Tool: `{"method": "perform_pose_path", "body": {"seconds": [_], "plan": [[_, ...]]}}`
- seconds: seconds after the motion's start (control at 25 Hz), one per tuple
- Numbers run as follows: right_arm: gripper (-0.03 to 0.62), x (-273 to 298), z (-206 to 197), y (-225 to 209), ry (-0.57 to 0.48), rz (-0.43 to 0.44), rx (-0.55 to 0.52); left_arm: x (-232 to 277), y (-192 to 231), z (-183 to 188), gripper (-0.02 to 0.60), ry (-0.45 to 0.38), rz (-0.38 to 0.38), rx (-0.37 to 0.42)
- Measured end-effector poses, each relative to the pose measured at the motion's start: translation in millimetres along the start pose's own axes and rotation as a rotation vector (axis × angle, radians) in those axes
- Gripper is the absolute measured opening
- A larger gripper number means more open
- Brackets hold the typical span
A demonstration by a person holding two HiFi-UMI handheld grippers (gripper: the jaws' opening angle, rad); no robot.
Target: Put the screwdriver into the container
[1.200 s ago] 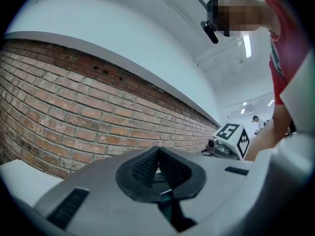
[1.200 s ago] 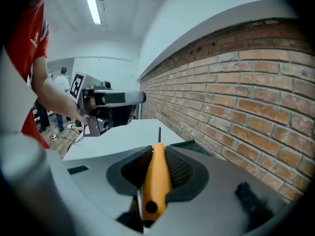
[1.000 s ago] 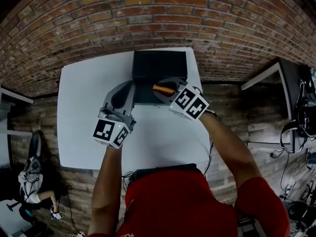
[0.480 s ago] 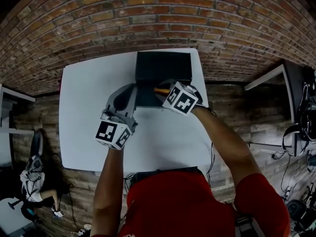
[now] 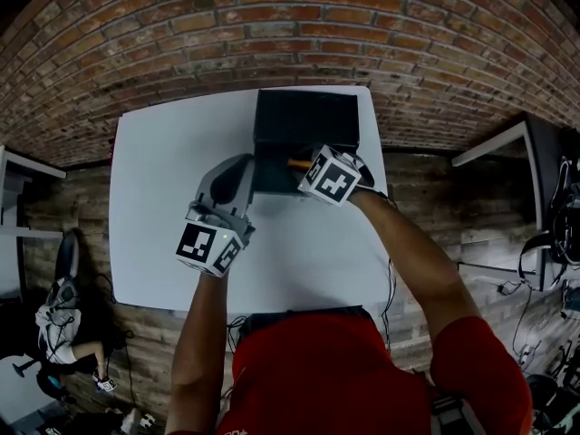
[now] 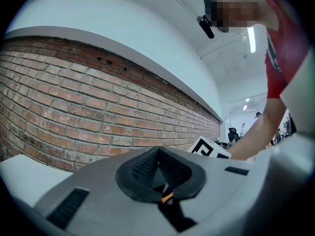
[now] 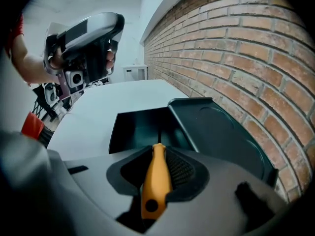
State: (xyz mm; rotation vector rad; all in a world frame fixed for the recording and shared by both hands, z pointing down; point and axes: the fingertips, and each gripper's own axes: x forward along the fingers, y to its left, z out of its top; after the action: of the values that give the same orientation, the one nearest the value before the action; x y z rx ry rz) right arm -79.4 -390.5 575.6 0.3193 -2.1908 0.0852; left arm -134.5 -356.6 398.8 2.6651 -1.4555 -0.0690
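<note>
The black container stands open at the far edge of the white table. Over its near rim my right gripper is shut on the orange screwdriver. In the right gripper view the orange handle lies clamped between the pads of the right gripper, its thin shaft pointing into the open container. My left gripper hovers just left of the container, shut with nothing in it. In the left gripper view the left gripper faces the brick wall.
The container's lid lies open against the brick wall. The table's right edge runs close beside the container. The left gripper shows high at the left of the right gripper view.
My right gripper has carried the screwdriver a little farther toward the container. The left gripper has hardly moved.
</note>
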Motion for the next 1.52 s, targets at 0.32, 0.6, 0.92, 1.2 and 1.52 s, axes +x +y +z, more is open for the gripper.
{"method": "perform_pose_path", "body": {"seconds": [0.32, 0.6, 0.92, 1.2, 1.52], "plan": [[0.098, 11, -7, 4, 0.058, 0.04, 0.024, -3, 1, -3, 0.014, 0.014, -0.008, -0.004], [0.098, 6, 3, 2, 0.003, 0.028, 0.029, -5, -1, -10, 0.014, 0.033, -0.021, 0.003], [0.098, -45, 49, 20, -0.219, 0.018, 0.03, -9, -8, -1, 0.014, 0.014, -0.036, 0.011], [0.07, -133, 104, 40, -0.521, -0.045, -0.008, -15, -26, 30, 0.014, -0.01, -0.06, 0.038], [0.048, -218, 138, 71, -0.803, -0.063, -0.014, -29, -56, 73, 0.014, -0.077, -0.116, 0.021]]}}
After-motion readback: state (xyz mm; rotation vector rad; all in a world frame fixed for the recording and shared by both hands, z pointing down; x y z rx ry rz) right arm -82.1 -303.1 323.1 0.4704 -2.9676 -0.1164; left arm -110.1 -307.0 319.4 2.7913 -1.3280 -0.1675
